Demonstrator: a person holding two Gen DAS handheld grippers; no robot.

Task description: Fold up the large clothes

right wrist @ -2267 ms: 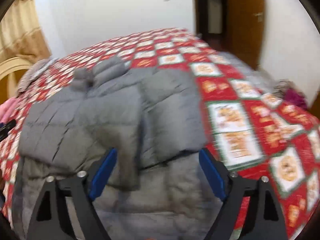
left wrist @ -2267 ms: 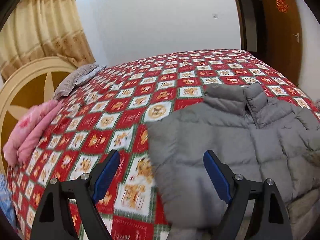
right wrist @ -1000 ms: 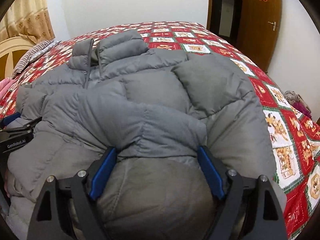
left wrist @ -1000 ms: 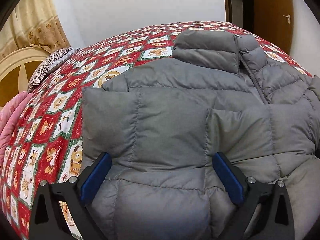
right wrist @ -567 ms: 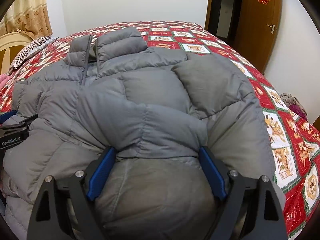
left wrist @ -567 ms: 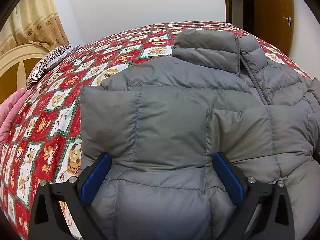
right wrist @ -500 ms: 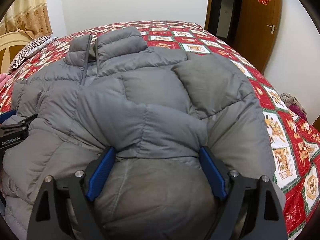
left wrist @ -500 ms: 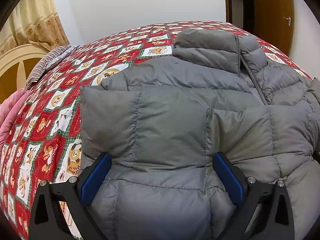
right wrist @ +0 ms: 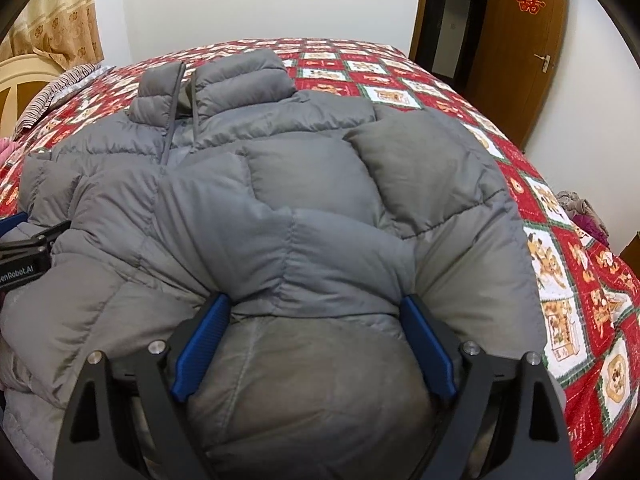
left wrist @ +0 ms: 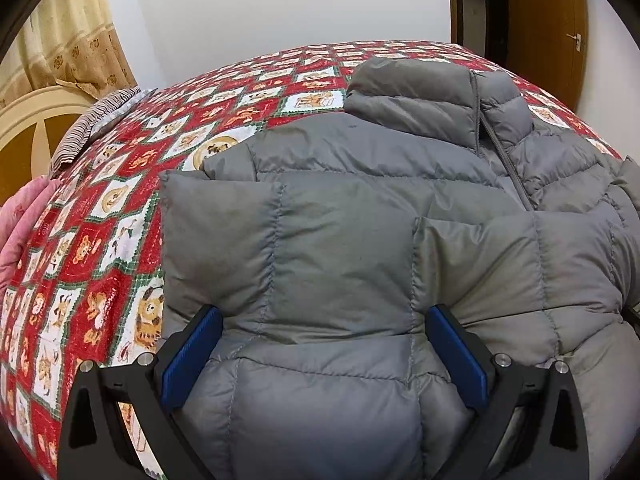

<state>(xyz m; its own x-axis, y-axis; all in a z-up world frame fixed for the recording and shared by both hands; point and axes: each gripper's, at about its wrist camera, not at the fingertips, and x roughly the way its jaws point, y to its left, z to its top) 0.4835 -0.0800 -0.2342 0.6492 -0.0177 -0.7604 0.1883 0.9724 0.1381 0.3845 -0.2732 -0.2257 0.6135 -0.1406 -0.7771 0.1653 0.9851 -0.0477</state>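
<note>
A large grey puffer jacket (left wrist: 380,208) lies front up on the bed, collar away from me, both sleeves folded in across its chest. It also fills the right wrist view (right wrist: 280,200). My left gripper (left wrist: 324,344) is open, its blue pads standing wide on either side of the jacket's lower left part. My right gripper (right wrist: 316,332) is open, its pads wide around the bulging lower right part. The left gripper's body (right wrist: 24,256) shows at the left edge of the right wrist view.
The bed has a red, white and green patchwork cover (left wrist: 120,208). A pink garment (left wrist: 20,220) and a striped pillow (left wrist: 92,124) lie at the left by the headboard (left wrist: 24,128). A wooden door (right wrist: 516,48) stands at the right, with clothes (right wrist: 580,208) beyond the bed's right edge.
Since 2.3 s ago both grippers have come down low over the jacket's lower part. In the last second nothing has visibly moved.
</note>
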